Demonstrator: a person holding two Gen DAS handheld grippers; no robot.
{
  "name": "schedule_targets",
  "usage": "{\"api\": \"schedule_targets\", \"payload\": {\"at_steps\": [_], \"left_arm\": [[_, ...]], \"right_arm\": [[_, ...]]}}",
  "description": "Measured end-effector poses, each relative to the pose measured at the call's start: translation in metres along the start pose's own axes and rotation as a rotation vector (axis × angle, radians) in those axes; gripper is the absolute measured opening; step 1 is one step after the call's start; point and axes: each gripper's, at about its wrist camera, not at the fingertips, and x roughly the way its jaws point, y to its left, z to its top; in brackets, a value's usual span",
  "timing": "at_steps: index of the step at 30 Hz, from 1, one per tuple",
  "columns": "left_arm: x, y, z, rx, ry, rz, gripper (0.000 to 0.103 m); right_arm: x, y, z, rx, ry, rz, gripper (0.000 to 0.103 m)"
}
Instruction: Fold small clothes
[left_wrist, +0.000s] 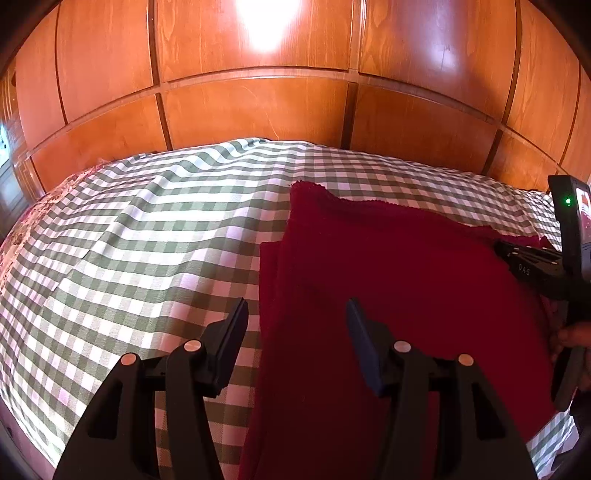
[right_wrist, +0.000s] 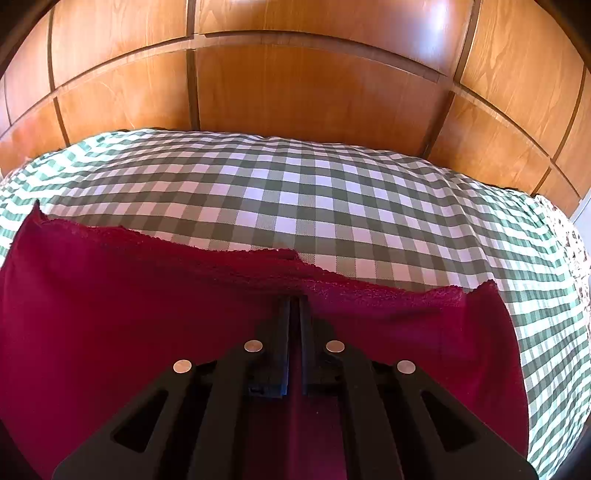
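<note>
Already the red cloth (left_wrist: 388, 258) is lying partly folded on the checked bedspread (left_wrist: 147, 221); its far edge is being pinched by the right gripper's (right_wrist: 294, 301) closed jaws, while the left gripper (left_wrist: 295, 314) is being held half-open, empty, over its left edge.

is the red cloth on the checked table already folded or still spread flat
Partly folded. The red cloth shows stacked layers: a lower edge juts out at its left side under the upper layer, and two offset frayed edges overlap along its far side.
</note>
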Motion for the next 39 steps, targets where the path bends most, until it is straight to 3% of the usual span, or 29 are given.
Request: {"api": "schedule_targets", "payload": {"at_steps": [3, 5, 7, 9, 15, 24, 39], "left_arm": [[-0.004, 0.002, 0.000, -0.006, -0.007, 0.001, 0.056], [-0.007, 0.004, 0.000, -0.008, -0.011, 0.000, 0.056], [-0.011, 0.005, 0.000, -0.011, -0.018, 0.004, 0.057], [-0.016, 0.006, -0.001, -0.013, -0.024, 0.004, 0.057], [-0.026, 0.008, -0.004, -0.015, -0.037, 0.006, 0.058], [-0.037, 0.010, -0.011, -0.018, -0.049, 0.002, 0.058], [-0.049, 0.011, -0.022, -0.013, -0.060, -0.018, 0.057]], "right_arm": [[-0.001, -0.002, 0.000, 0.010, -0.001, 0.014, 0.005], [-0.004, -0.002, 0.001, 0.011, -0.002, 0.025, 0.015], [-0.012, -0.004, 0.002, 0.022, -0.023, 0.032, 0.051], [-0.021, -0.005, 0.002, 0.035, -0.048, 0.025, 0.059], [-0.052, -0.005, -0.004, 0.062, -0.083, 0.064, 0.060], [-0.100, 0.016, -0.038, 0.039, -0.096, 0.178, 0.060], [-0.114, -0.025, -0.091, 0.153, -0.030, 0.118, 0.060]]}}
